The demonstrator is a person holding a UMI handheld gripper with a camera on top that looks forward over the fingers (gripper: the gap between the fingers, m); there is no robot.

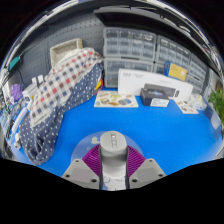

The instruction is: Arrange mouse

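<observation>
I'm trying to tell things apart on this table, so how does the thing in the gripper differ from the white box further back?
The mouse is grey and rounded; the white box is long and straight-edged. The mouse looks held between the gripper fingers, close to the camera; the box stands far beyond them, near the back of the blue table. The mouse is plain, while the box bears dark print. Both are light-coloured and sit over the same table.

a mouse (113, 146) sits between the claw (113, 172) fingers on the table (150, 130).
</observation>
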